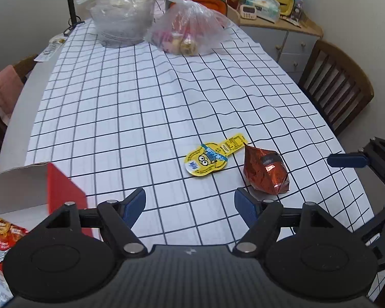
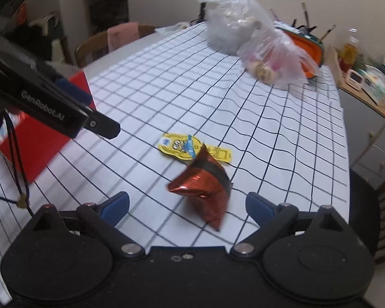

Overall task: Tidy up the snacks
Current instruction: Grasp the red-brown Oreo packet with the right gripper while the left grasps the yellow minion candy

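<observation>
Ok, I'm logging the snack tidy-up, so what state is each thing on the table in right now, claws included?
Left claw: open, nothing between its fingers.
Right claw: open, red foil packet in front of it, not gripped.
Red foil packet: sealed, puffed, lying on the tablecloth.
Yellow cartoon snack pack: lid sealed, lying flat beside the foil packet.
Red box: open, a snack packet inside.
Two plastic bags: full, at the far end.

A crinkled red foil snack packet (image 2: 202, 187) lies low center of the frame on the checked tabletop (image 2: 166, 77), just below a flat yellow cartoon-printed snack (image 2: 182, 147).
</observation>
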{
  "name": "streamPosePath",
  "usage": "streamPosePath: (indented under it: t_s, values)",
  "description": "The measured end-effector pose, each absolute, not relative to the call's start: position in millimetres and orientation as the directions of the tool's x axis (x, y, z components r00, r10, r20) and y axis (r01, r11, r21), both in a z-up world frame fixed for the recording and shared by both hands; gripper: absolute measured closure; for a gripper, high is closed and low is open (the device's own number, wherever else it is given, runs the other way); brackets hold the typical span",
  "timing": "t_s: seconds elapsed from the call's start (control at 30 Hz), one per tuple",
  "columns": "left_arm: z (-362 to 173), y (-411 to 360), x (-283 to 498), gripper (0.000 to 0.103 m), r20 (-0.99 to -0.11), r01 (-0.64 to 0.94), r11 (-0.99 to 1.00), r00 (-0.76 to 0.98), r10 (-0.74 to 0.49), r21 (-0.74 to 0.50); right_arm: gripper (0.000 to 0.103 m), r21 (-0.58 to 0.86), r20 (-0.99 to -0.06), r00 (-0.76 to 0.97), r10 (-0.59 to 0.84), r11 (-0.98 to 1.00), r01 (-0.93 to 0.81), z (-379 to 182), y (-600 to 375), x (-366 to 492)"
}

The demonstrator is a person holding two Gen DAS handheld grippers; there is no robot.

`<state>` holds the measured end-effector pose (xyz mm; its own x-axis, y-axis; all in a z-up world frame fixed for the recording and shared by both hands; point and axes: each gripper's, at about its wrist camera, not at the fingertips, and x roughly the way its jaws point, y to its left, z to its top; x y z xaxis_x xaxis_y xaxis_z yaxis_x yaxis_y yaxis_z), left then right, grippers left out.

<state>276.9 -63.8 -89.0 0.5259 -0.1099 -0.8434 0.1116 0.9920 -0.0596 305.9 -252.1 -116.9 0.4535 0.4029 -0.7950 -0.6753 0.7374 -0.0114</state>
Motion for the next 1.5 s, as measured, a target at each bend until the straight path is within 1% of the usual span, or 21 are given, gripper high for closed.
streamPosePath:
  t_s: [0.2,0.27,0.33,0.4,0.47,0.5,0.57,0.6,0.67,0.8,0.97,1.07,1.23,1.4,1.5]
  values:
    - [-107,-74,294,0.027,-0.865,0.099,0.993,0.492,-0.103,-0.062,0.015,-0.032,-0.813,0.403,0.421,0.659,-0.752,-145,-252,341]
    - [-111,-76,299,0.027,-0.869,0.1,0.993,0.483,-0.106,-0.065,0.023,-0.037,-0.819,0.389,0.423,0.636,-0.77,-154,-251,350]
    - [-116,-77,305,0.027,-0.873,0.106,0.992,0.476,-0.107,-0.064,0.027,-0.043,-0.819,0.375,0.434,0.604,-0.796,-162,-248,356]
    - [-119,-79,311,0.027,-0.875,0.124,0.991,0.472,-0.107,-0.055,0.029,-0.073,-0.815,0.374,0.443,0.56,-0.825,-166,-243,358]
    - [-122,-81,317,0.027,-0.878,0.15,0.987,0.465,-0.116,-0.051,0.036,-0.088,-0.81,0.366,0.458,0.523,-0.848,-170,-240,359]
    - [-125,-81,321,0.027,-0.881,0.163,0.985,0.458,-0.12,-0.049,0.038,-0.091,-0.808,0.362,0.464,0.51,-0.856,-171,-238,359]
    - [-130,-81,328,0.027,-0.887,0.19,0.981,0.446,-0.12,-0.038,0.049,-0.074,-0.809,0.343,0.478,0.495,-0.865,-173,-236,362]
    - [-133,-81,332,0.027,-0.889,0.2,0.979,0.441,-0.12,-0.033,0.05,-0.066,-0.806,0.339,0.485,0.495,-0.866,-175,-236,363]
    - [-138,-80,340,0.027,-0.893,0.209,0.977,0.432,-0.123,-0.033,0.057,-0.052,-0.801,0.337,0.495,0.503,-0.863,-176,-237,365]
    - [-149,-80,351,0.027,-0.899,0.24,0.97,0.418,-0.128,-0.026,0.06,-0.002,-0.788,0.332,0.519,0.536,-0.844,-174,-247,365]
    - [-164,-96,360,0.027,-0.908,0.306,0.952,0.404,-0.113,0.017,0.062,0.011,-0.793,0.364,0.488,0.609,-0.793,-169,-263,363]
    - [-171,-108,367,0.027,-0.905,0.346,0.937,0.411,-0.107,0.046,0.063,0.049,-0.795,0.367,0.483,0.654,-0.755,-165,-279,361]
    - [-182,-116,382,0.027,-0.907,0.36,0.932,0.4,-0.131,0.024,0.065,0.099,-0.795,0.374,0.478,0.711,-0.696,-162,-297,359]
    - [-190,-114,390,0.028,-0.912,0.354,0.935,0.379,-0.155,-0.012,0.066,0.116,-0.788,0.386,0.479,0.732,-0.671,-160,-305,354]
    - [-189,-112,390,0.036,-0.908,0.342,0.94,0.392,-0.148,-0.005,0.066,0.126,-0.783,0.392,0.483,0.741,-0.66,-159,-307,351]
